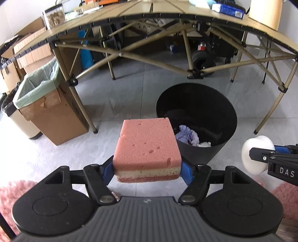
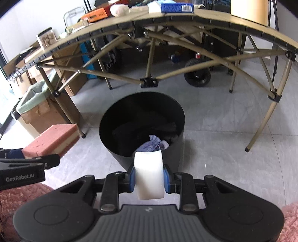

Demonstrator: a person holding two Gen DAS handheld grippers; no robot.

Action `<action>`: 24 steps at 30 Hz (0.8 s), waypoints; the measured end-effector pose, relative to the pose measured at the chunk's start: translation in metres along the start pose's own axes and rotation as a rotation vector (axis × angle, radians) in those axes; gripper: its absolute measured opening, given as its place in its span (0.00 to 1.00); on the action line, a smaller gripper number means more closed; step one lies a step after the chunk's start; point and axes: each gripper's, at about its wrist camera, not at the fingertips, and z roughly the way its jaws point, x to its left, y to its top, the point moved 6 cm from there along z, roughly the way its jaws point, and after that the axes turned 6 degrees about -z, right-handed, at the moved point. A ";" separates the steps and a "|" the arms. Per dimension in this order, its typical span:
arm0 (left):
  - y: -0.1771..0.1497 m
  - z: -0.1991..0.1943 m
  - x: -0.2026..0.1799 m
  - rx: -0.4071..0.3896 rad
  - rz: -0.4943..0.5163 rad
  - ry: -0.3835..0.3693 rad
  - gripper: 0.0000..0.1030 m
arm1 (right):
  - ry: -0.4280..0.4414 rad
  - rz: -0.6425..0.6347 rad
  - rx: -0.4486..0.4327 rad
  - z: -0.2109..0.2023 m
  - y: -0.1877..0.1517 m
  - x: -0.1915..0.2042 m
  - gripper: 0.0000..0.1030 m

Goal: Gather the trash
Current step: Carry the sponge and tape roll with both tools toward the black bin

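A: In the left wrist view, what was held?
B: A pink sponge (image 1: 147, 147) was clamped in the left gripper (image 1: 147, 171), just short of the black bin (image 1: 223, 119), probably for dropping.

A: And in the right wrist view?
B: A white foam piece (image 2: 149, 175) was pinched narrowly by the right gripper (image 2: 150, 179) near the bin rim (image 2: 111, 149), likely for the same reason.

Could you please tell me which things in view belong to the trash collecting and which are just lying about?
Part of the job:
- pink sponge in left gripper
- white foam piece in right gripper
- black bin

Lying about:
- lined cardboard box
- folding table
- blue box
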 end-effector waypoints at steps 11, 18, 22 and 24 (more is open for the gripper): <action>0.001 0.021 0.004 0.059 -0.025 0.020 0.69 | -0.005 0.014 0.018 0.009 0.005 -0.006 0.27; 0.007 0.034 0.006 0.087 -0.048 0.035 0.69 | 0.003 0.005 0.004 0.018 0.019 -0.002 0.27; 0.013 0.040 0.007 0.091 -0.058 0.044 0.69 | 0.009 -0.002 -0.004 0.024 0.029 0.000 0.27; 0.016 0.044 0.006 0.091 -0.062 0.048 0.69 | 0.011 -0.006 -0.005 0.028 0.034 0.001 0.27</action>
